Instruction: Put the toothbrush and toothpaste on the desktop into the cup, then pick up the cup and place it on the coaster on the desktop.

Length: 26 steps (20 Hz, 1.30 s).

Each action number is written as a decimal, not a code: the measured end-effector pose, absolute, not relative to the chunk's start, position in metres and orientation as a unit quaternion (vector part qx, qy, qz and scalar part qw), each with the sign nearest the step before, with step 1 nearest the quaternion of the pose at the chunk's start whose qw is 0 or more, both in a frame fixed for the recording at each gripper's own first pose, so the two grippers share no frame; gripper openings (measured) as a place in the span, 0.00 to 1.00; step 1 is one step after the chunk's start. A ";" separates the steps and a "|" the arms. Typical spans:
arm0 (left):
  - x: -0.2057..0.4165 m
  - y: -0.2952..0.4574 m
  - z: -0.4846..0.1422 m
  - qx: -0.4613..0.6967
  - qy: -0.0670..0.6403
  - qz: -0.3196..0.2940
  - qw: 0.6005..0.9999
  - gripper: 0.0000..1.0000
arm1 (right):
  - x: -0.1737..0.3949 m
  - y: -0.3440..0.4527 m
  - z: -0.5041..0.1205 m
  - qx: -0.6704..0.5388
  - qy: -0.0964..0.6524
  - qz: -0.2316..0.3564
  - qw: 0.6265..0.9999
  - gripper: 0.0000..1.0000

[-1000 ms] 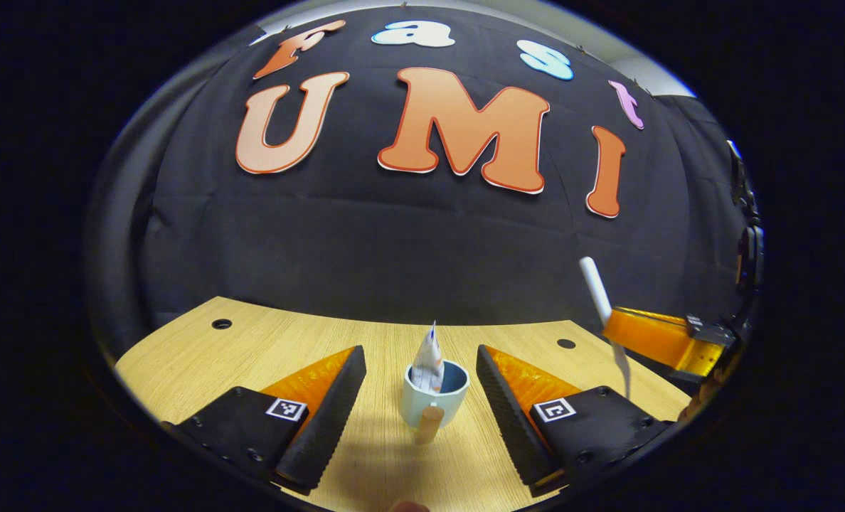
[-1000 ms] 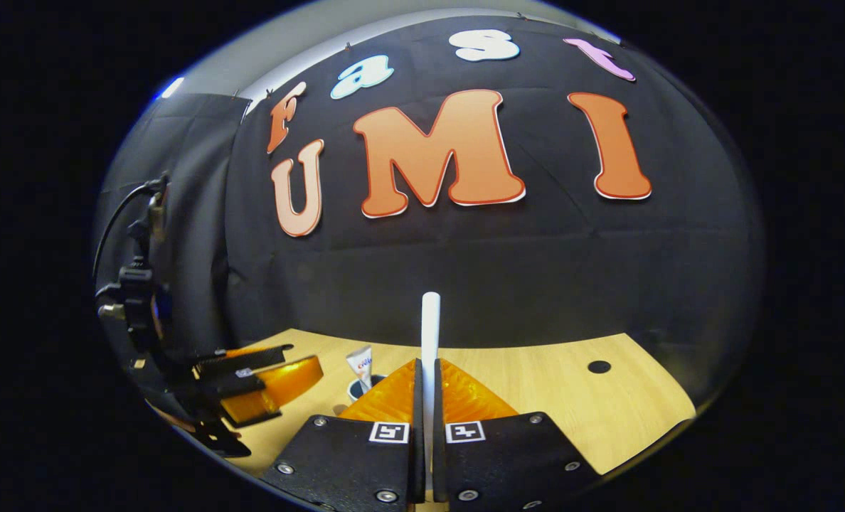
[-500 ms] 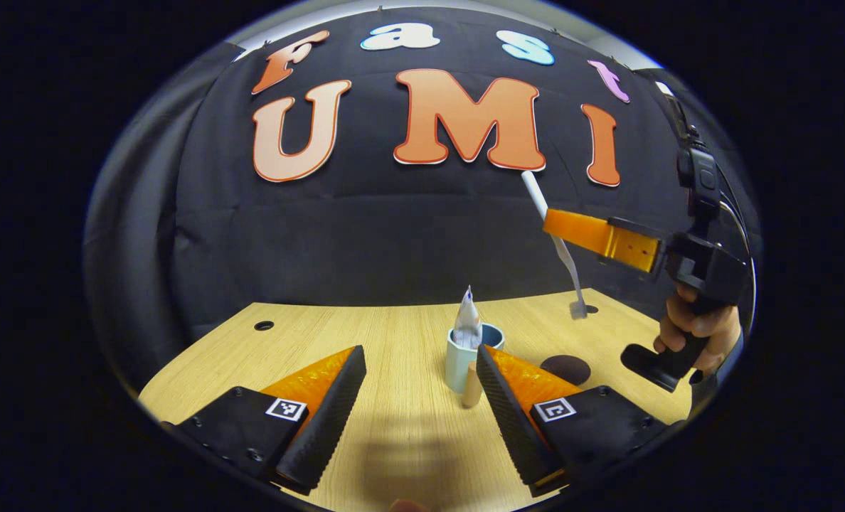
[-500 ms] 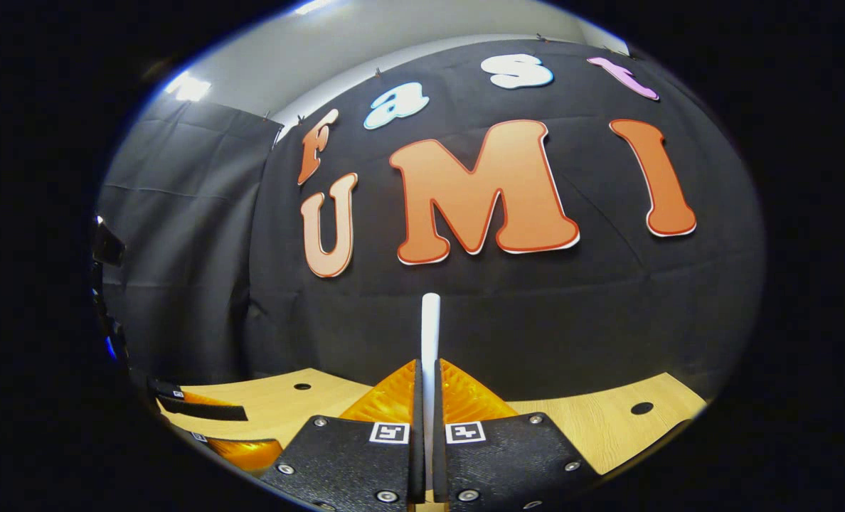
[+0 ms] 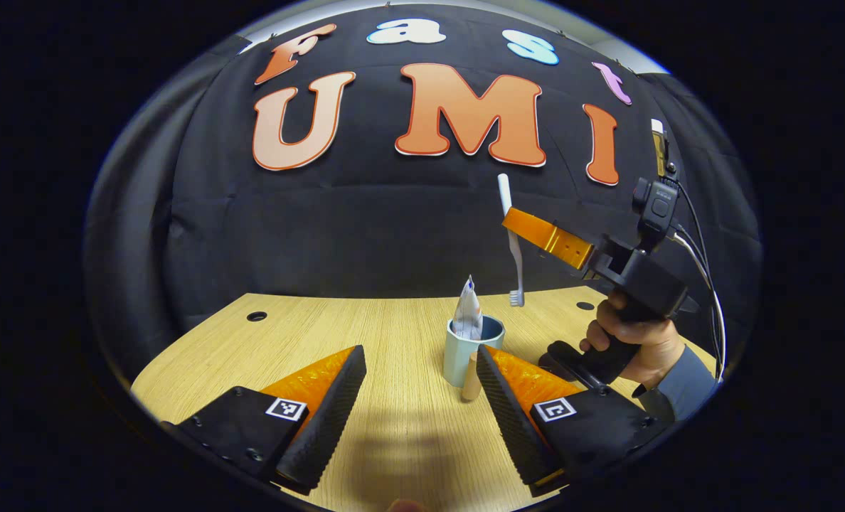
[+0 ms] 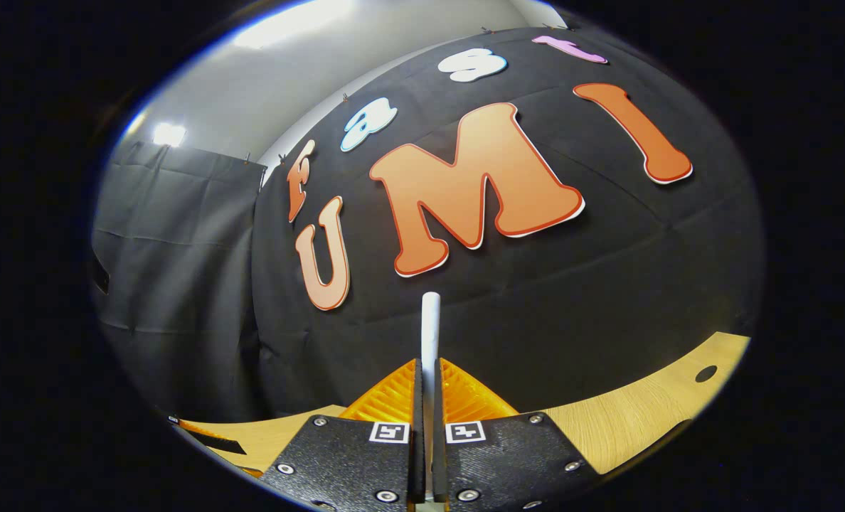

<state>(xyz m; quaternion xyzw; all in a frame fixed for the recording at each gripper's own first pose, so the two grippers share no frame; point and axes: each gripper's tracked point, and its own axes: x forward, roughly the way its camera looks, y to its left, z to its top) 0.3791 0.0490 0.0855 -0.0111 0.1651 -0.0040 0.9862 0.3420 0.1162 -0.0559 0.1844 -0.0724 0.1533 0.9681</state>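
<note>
- We see a light wood desktop (image 5: 394, 441) with round holes, and black cloth walls around the booth.
- Count: one cup (image 5: 463, 355), one toothpaste (image 5: 468, 317) tube, one toothbrush (image 5: 511, 242), two grippers.
- Left gripper (image 5: 420, 398): fingers wide apart, holding nothing. The cup stands just ahead, near its right finger, toothpaste upright inside.
- Right gripper (image 6: 427, 427): fingers clamped on the toothbrush, handle sticking out past the tips; in the left gripper view it hangs head-down just above the cup.
</note>
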 end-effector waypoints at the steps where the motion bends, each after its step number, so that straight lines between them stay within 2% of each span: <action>1: 0.380 0.049 0.083 -0.012 0.167 -0.005 0.986 1.00 | 0.343 0.118 -0.059 0.186 -0.075 0.156 0.967 0.05; 8: 0.382 0.040 0.065 -0.015 0.175 -0.010 0.984 1.00 | 0.356 0.123 -0.095 0.200 -0.051 0.158 0.966 0.06; 20: 0.399 0.022 0.047 -0.029 0.192 -0.017 0.981 1.00 | 0.361 0.126 -0.117 0.185 -0.043 0.165 0.968 0.07; 26: 0.399 0.018 0.038 -0.041 0.205 -0.016 0.978 1.00 | 0.355 0.127 -0.140 0.188 0.002 0.183 0.965 0.08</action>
